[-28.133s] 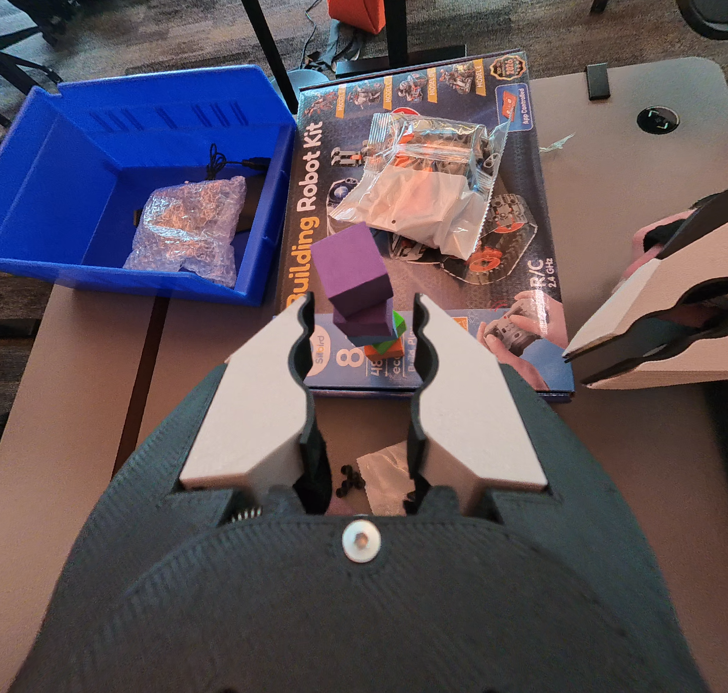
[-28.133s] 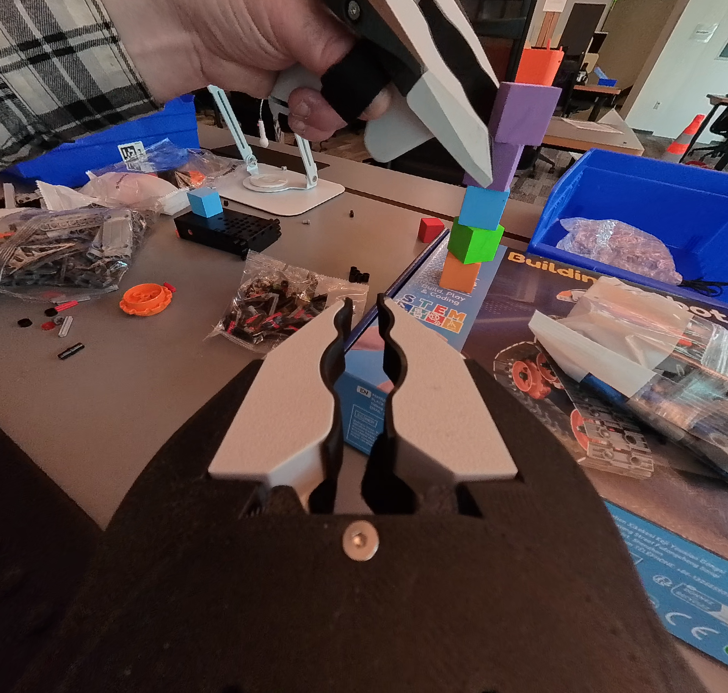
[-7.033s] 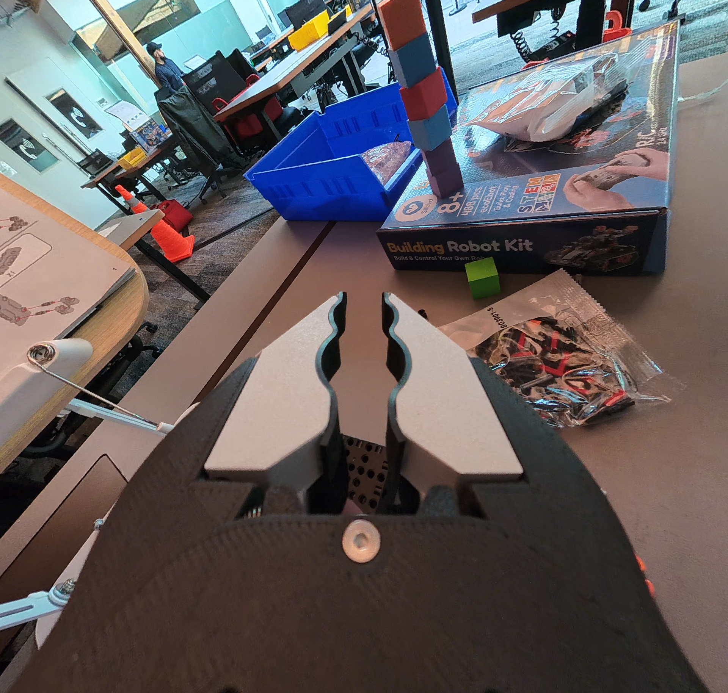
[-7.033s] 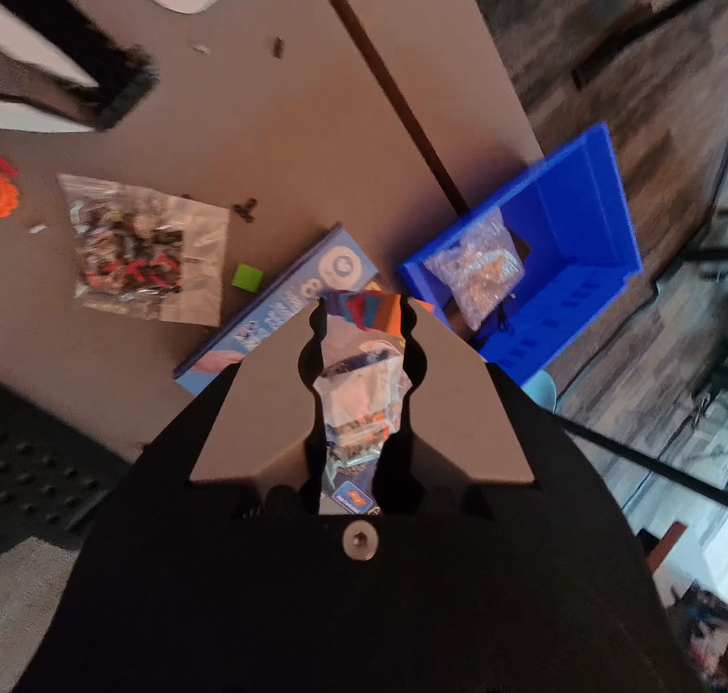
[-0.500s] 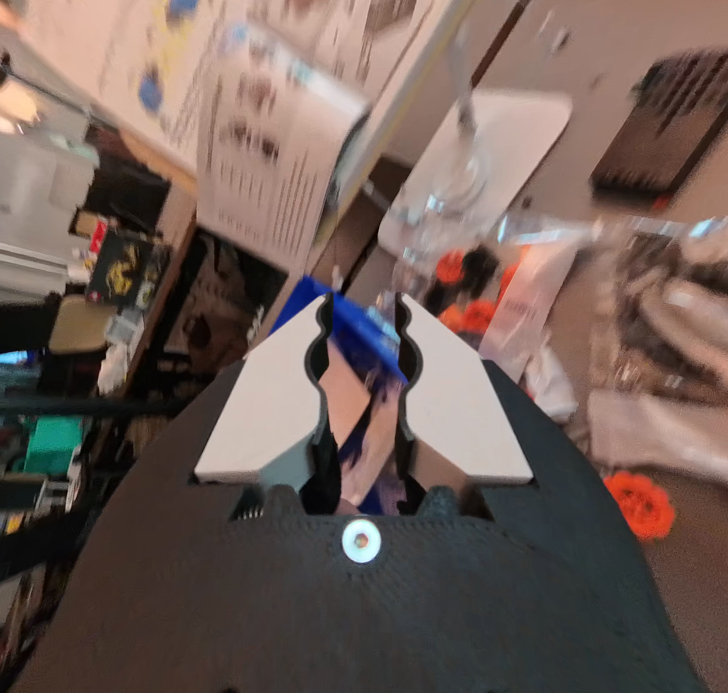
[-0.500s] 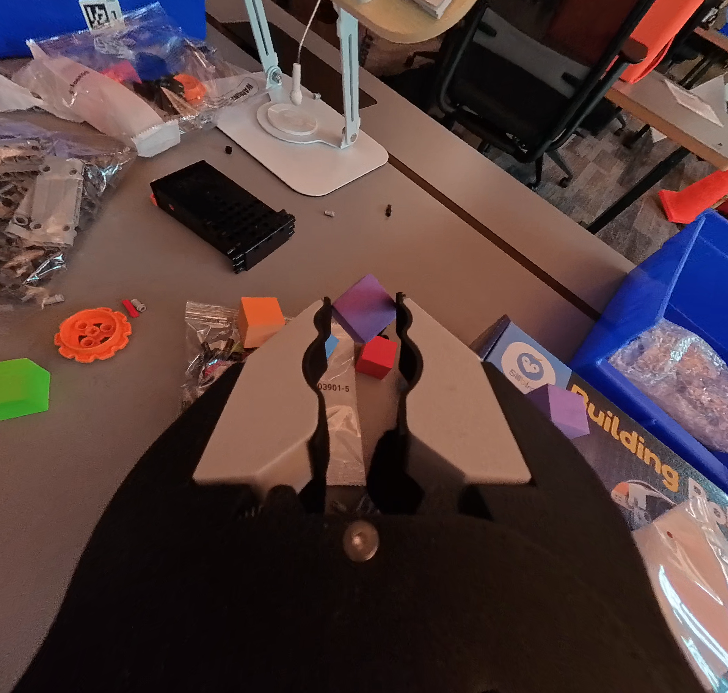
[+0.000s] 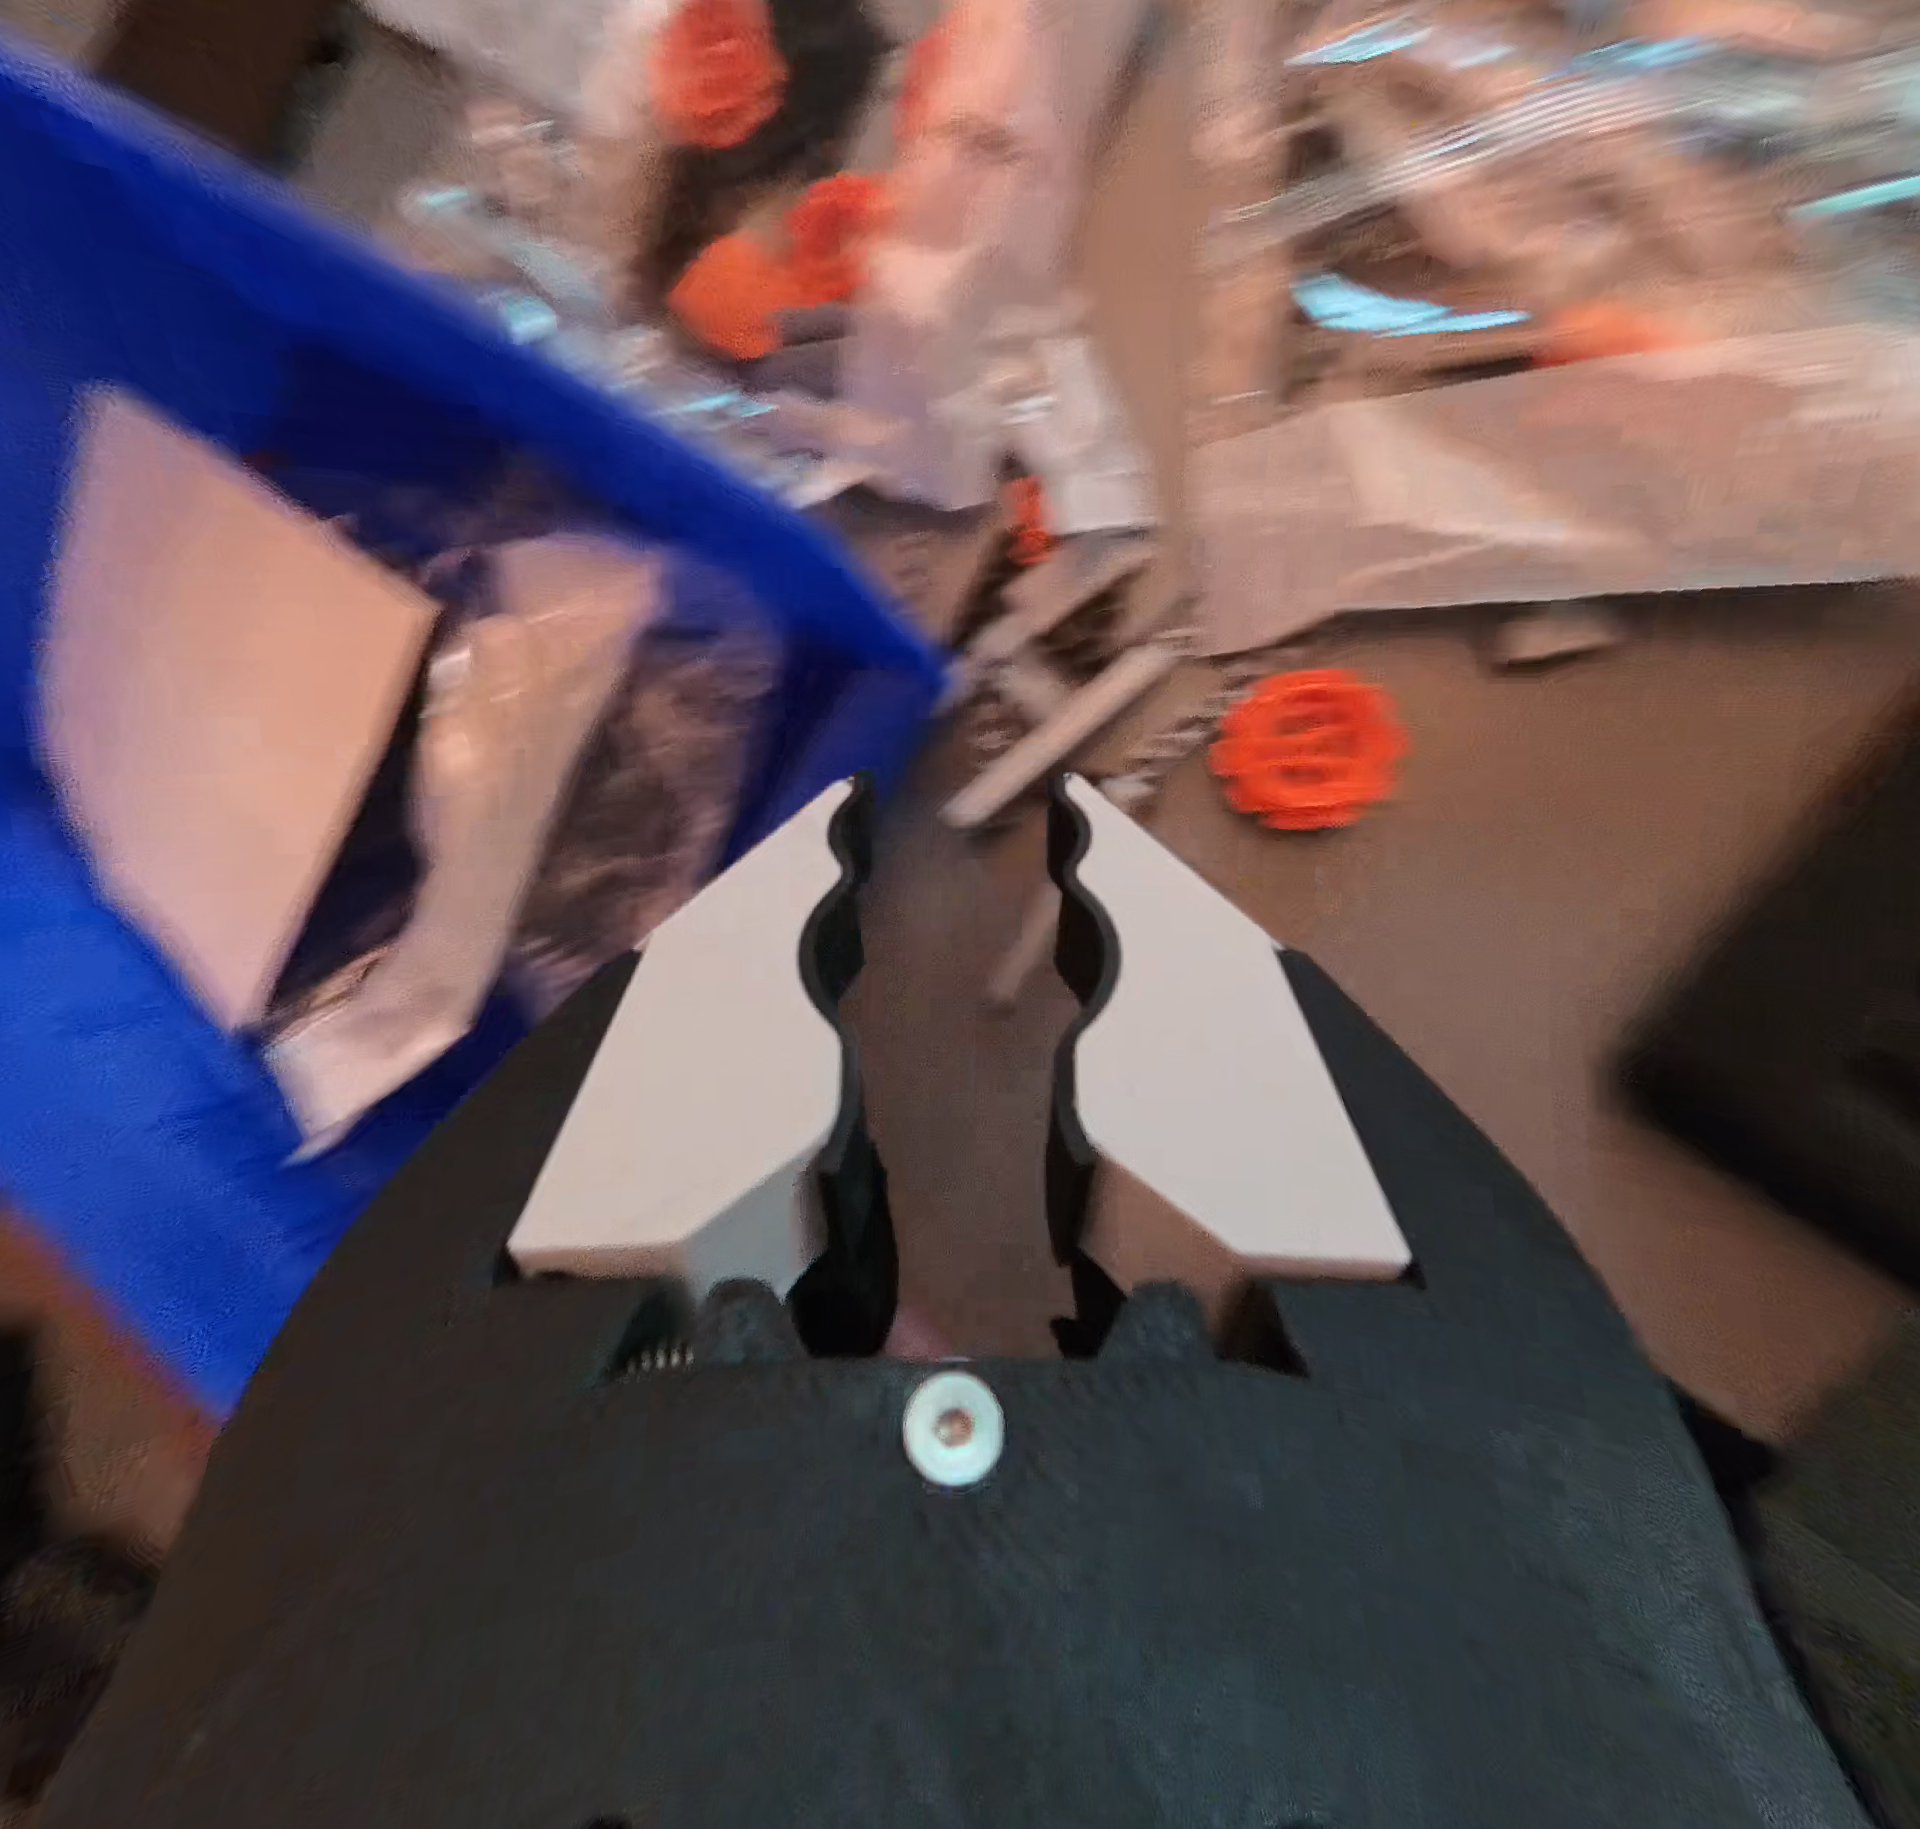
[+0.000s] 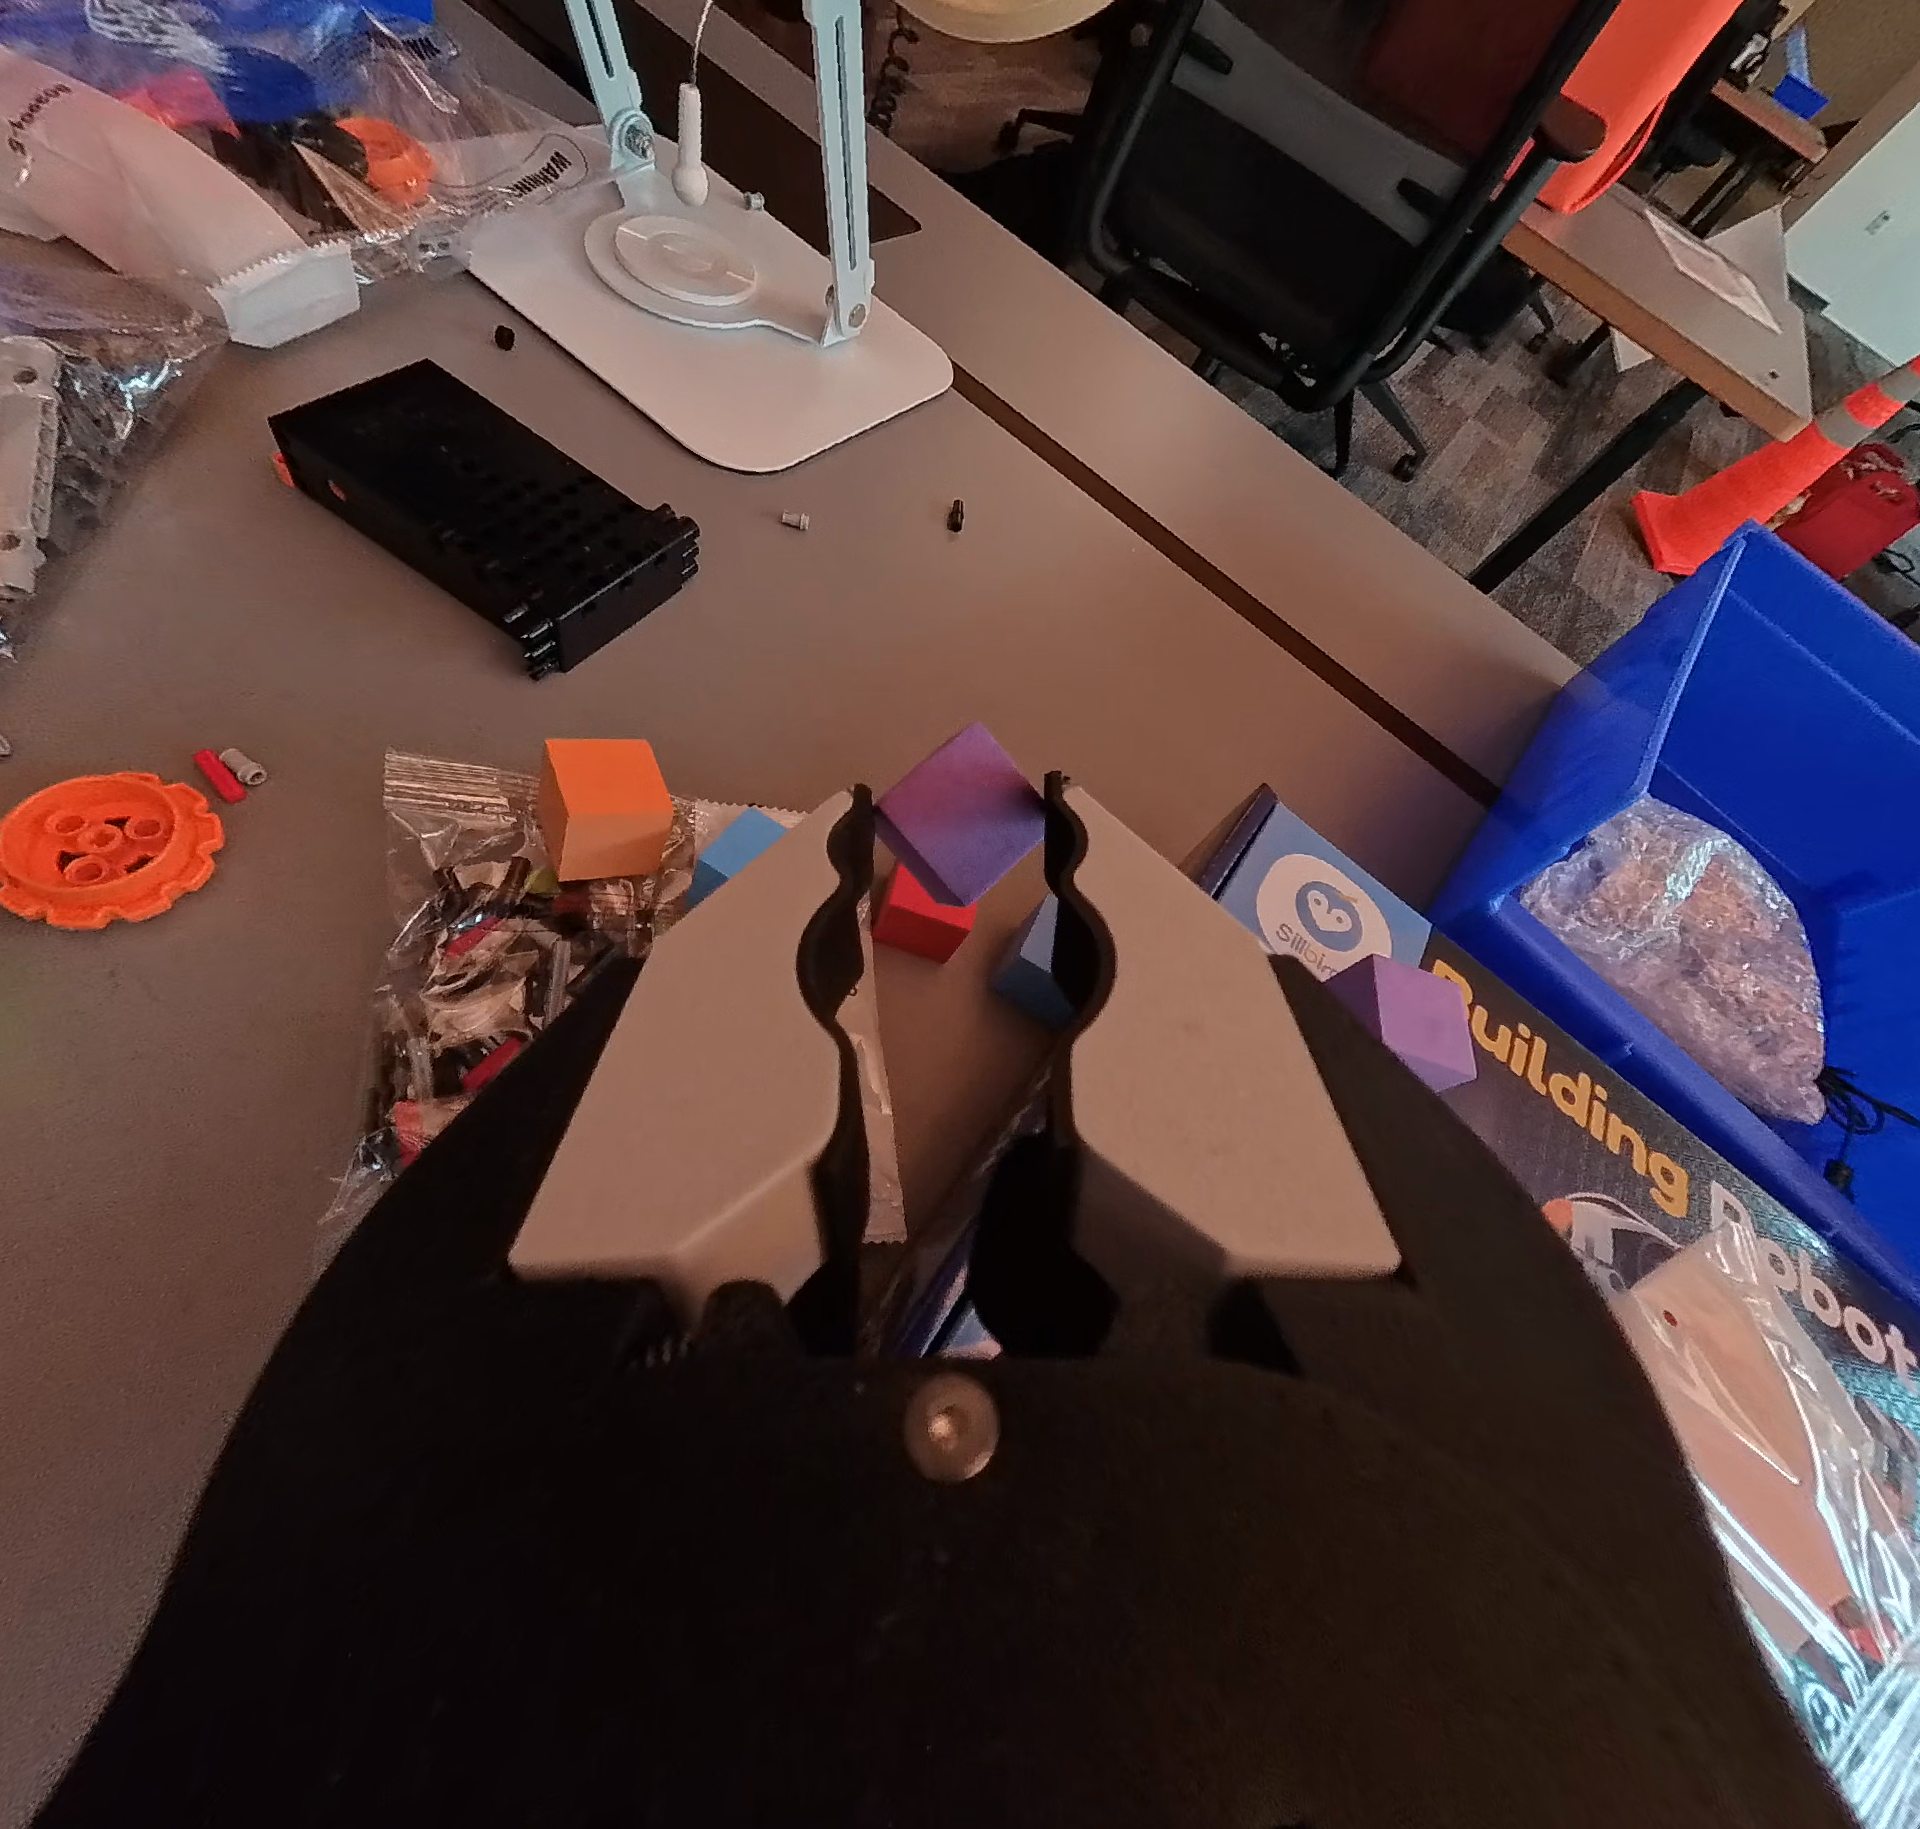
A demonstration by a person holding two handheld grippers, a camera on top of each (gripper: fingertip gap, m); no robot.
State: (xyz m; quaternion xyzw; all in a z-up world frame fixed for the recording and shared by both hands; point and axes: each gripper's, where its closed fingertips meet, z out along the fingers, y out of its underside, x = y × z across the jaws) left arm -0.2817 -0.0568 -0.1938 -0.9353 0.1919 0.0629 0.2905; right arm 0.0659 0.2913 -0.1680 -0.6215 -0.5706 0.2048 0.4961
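Note:
My right gripper [image 8: 956, 792] is shut on a large purple cube [image 8: 961, 823], held tilted on its corners between the fingertips, above the table. Below it lie a red cube [image 8: 920, 922], a dark blue cube [image 8: 1029, 958] and a light blue cube [image 8: 738, 849]. An orange cube [image 8: 603, 818] rests on a clear bag of parts [image 8: 468, 958]. A smaller purple cube [image 8: 1403, 1021] sits on the robot kit box [image 8: 1538, 1114]. My left gripper [image 7: 956, 792] is open and empty; its view is blurred, with a blue bin [image 7: 260, 345] at the left and an orange gear [image 7: 1304, 761] ahead on the right.
A black perforated block [image 8: 488, 522], a white stand base [image 8: 717, 325], an orange gear [image 8: 104, 860] and bags of parts lie on the table. A blue bin [image 8: 1766, 740] holding a bubble-wrap bundle stands at the right. Chairs and an orange cone stand beyond the table's edge.
The left view has swung down from the raised board to the blue bin and parts bags. The right gripper has shifted slightly, still holding the purple cube; a tower stood on the box earlier.

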